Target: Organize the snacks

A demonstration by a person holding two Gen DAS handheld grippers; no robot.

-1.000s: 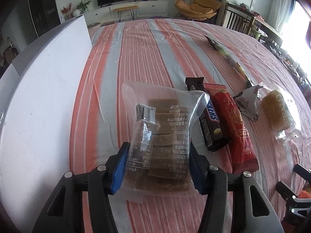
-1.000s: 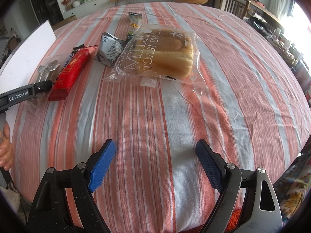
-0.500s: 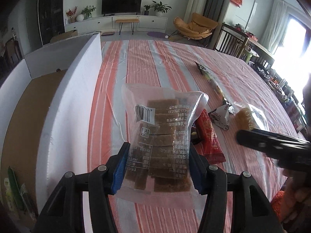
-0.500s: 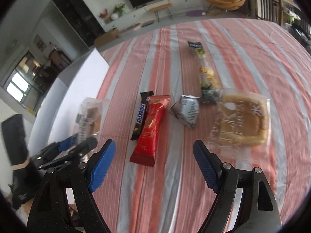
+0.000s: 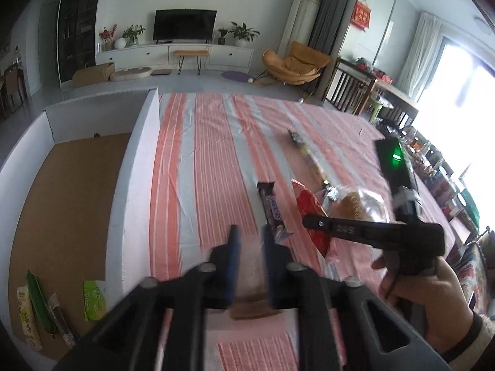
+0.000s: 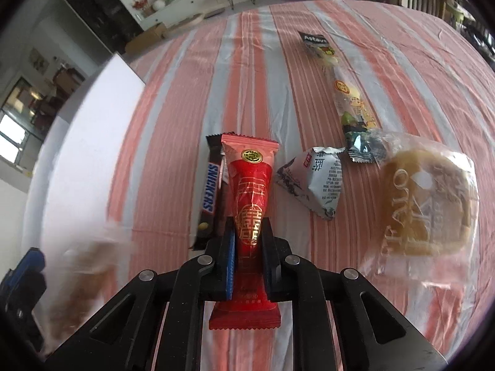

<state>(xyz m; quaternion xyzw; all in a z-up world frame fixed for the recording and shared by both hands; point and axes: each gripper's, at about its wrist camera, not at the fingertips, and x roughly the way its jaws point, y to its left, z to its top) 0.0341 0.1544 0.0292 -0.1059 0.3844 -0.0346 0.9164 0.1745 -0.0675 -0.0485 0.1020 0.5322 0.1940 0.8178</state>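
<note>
My right gripper (image 6: pixel 247 232) is shut on a red snack packet (image 6: pixel 249 185) that lies on the striped tablecloth next to a Snickers bar (image 6: pixel 208 194). My left gripper (image 5: pixel 250 232) has its jaws close together with nothing clearly between the tips; a blurred clear bag of brown biscuits (image 5: pixel 251 307) shows low behind the fingers, and it also shows blurred at the left of the right wrist view (image 6: pixel 83 266). The white-walled box with a brown floor (image 5: pixel 62 204) stands to the left. The right gripper also shows in the left wrist view (image 5: pixel 312 221).
On the cloth lie a silver triangular packet (image 6: pixel 315 182), a bagged toast bread (image 6: pixel 427 204) and a long cookie pack (image 6: pixel 343 83). Several snacks (image 5: pixel 37 312) lie in the box's near corner. The table's right edge (image 5: pixel 445 210) borders a cluttered area.
The left gripper's jaws have closed together and the biscuit bag has dropped from between them, now blurred. The right gripper has moved in and shut on the red packet.
</note>
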